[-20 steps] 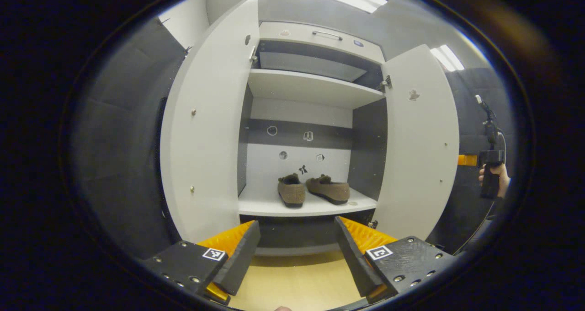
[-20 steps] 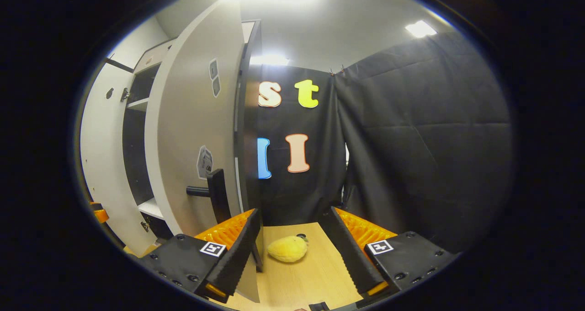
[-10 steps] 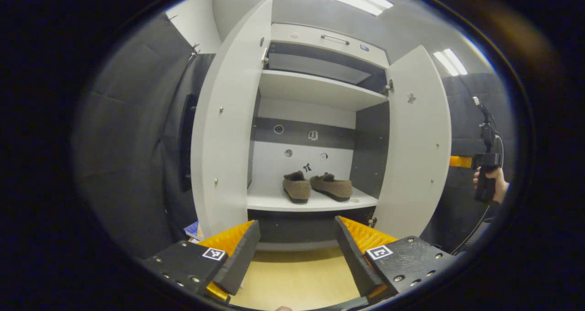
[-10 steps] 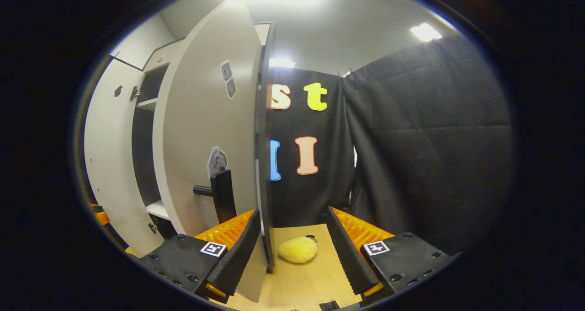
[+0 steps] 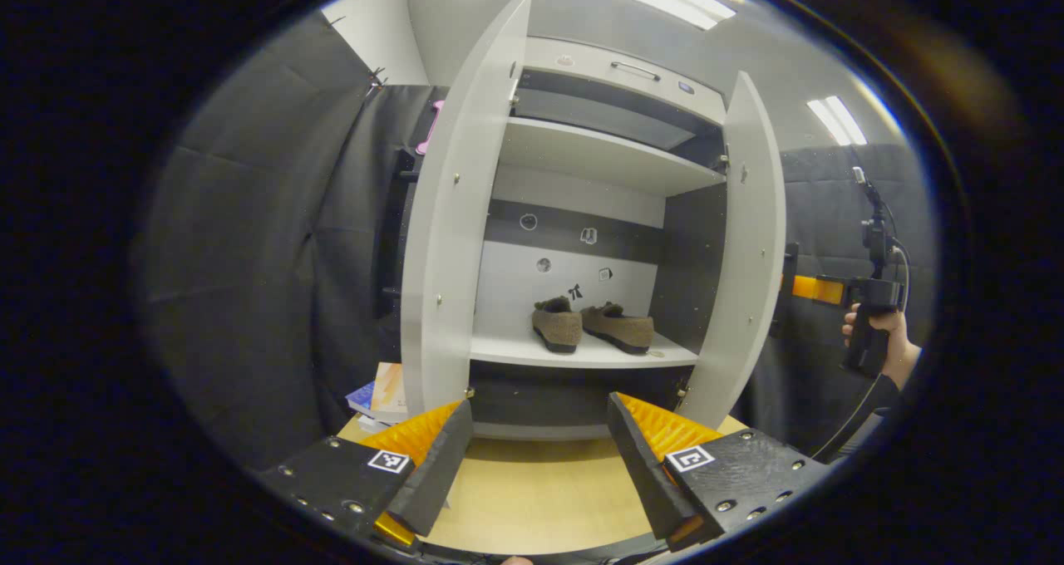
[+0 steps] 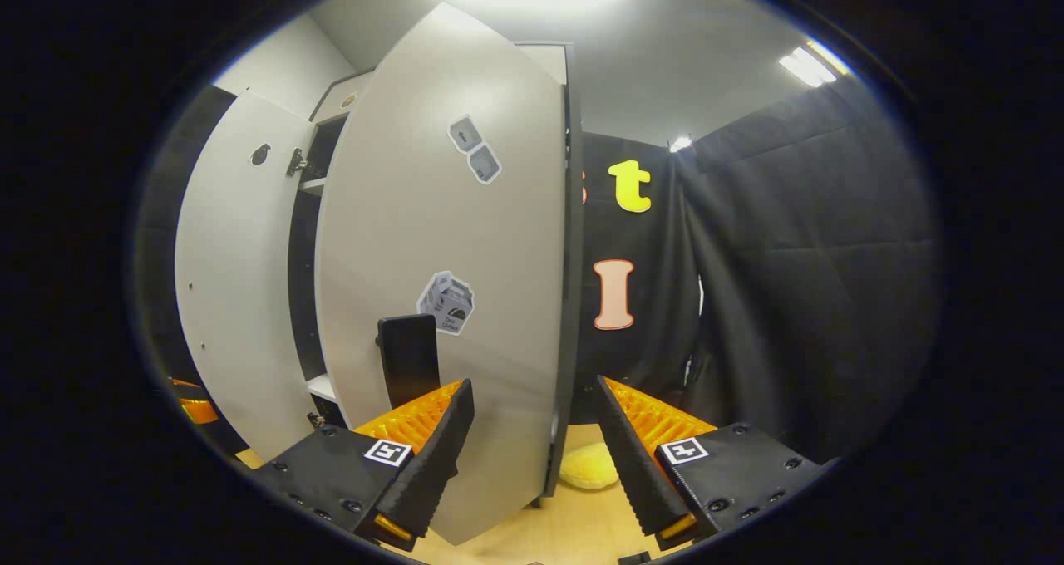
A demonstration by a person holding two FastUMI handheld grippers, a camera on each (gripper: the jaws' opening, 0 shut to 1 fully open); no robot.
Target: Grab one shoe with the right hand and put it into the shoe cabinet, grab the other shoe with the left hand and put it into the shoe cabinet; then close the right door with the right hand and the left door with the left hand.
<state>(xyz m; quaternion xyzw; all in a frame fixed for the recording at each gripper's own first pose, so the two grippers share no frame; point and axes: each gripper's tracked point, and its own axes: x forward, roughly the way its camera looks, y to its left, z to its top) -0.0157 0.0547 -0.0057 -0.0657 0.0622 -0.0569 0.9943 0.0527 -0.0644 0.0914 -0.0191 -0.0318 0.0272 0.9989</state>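
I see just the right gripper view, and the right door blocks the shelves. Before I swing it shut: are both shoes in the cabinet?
Observer: Yes. The left gripper view shows one shoe and the second shoe side by side on the lower shelf.
Operator: Is the left gripper on its door?
Observer: No. The left gripper has its jaws open and holds nothing. It points at the cabinet opening, apart from the left door.
Operator: Anything lying near that door?
Observer: A stack of books lies by its foot, on the outer side.
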